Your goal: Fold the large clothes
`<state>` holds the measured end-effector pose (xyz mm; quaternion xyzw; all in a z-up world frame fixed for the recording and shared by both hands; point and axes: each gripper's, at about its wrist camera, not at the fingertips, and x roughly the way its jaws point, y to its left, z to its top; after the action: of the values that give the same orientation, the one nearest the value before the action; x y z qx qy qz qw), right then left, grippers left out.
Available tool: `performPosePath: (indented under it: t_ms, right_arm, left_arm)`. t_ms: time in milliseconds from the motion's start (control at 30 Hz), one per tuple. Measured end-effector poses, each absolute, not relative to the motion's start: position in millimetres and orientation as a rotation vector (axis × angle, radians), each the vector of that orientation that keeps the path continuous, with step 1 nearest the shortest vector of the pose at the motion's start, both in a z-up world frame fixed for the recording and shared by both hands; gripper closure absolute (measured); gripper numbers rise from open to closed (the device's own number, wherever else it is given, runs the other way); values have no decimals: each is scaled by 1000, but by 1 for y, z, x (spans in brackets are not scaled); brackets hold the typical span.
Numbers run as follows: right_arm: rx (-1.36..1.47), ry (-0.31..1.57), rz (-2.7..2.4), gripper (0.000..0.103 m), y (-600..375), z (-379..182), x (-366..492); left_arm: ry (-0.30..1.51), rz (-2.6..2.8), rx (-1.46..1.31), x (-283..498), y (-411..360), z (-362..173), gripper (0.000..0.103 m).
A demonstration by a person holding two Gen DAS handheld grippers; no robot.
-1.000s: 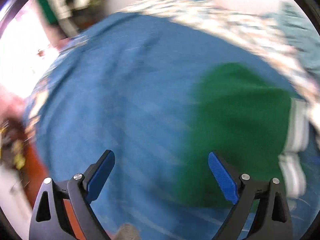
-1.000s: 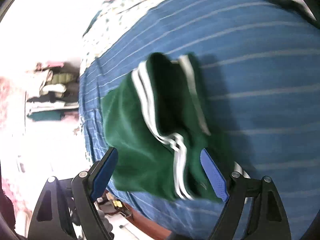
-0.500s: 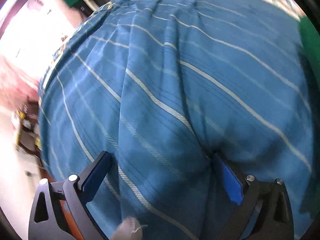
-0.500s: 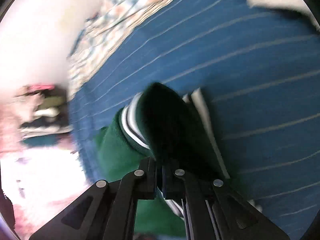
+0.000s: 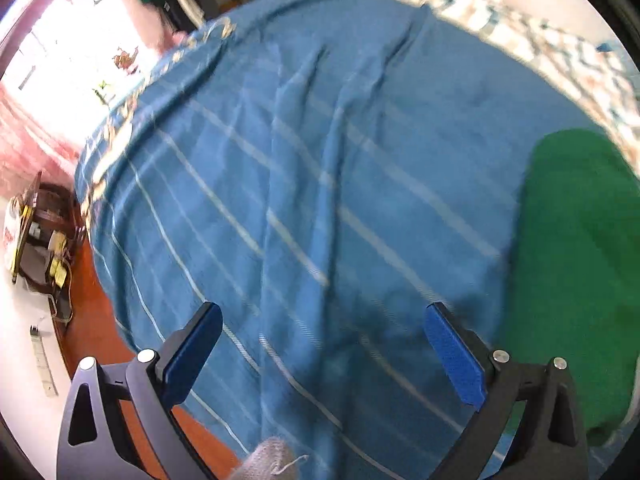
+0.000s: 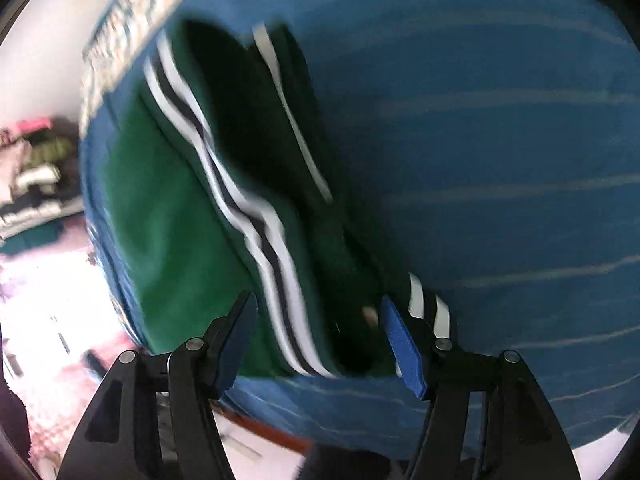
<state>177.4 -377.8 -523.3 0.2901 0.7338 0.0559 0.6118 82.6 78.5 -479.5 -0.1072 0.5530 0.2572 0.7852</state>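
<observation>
Right wrist view: right gripper [image 6: 316, 336] fingers have just been opening above the green garment [image 6: 168, 208]; left gripper [image 5: 320, 344] spread wide, empty, over the bed's blue sheet [image 5: 320, 160].

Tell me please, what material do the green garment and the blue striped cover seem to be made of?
Green garment: probably a thick, matte knit like fleece or jersey, with white and dark stripes. Blue striped cover: thin woven cloth, likely cotton, matte; it creases finely.

Left tongs [image 5: 320, 354] and right tongs [image 6: 318, 342]: black frames; blue pads; silver screws.
</observation>
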Motion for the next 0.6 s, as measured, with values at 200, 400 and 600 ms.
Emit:
performPosePath:
  t_ms: [200,400,600]
  right_arm:
    - [625,1654,81,99,-367,-500,162]
    - [709,1598,-64,100,-419,-470,129]
    - [732,1800,-62,98,-415,-556,126]
  left_arm:
    - [1152,403,-116,108,19,-446,0]
    - [1222,309,-68,128,-8,-475,0]
    - [1281,304,-30,139,-1,-500,0]
